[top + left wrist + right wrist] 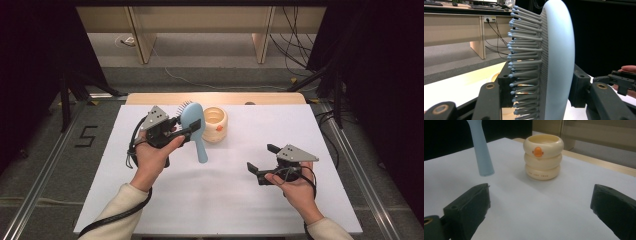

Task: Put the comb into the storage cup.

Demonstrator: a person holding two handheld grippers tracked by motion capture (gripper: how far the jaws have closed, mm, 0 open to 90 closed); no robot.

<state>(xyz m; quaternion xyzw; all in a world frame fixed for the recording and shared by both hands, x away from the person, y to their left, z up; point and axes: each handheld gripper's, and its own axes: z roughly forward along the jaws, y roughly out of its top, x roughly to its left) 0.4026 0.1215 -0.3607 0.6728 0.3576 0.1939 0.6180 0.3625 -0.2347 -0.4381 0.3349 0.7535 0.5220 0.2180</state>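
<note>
A light blue hairbrush (194, 127) hangs above the white table, head up and handle down, held by its head in my left gripper (192, 127). In the left gripper view the two black jaws press on the brush head (556, 57), one on the bristle side and one on the smooth back. A cream ribbed cup (215, 123) with an orange mark stands just right of the brush. My right gripper (261, 157) hovers at the table's right, open and empty. In the right gripper view the cup (543, 156) stands ahead and the brush handle (481, 150) hangs at the upper left.
The white table top (220, 200) sits over a wooden board whose far edge (215, 97) shows behind it. Black curtains flank both sides. Desk legs and cables stand on the floor beyond the table.
</note>
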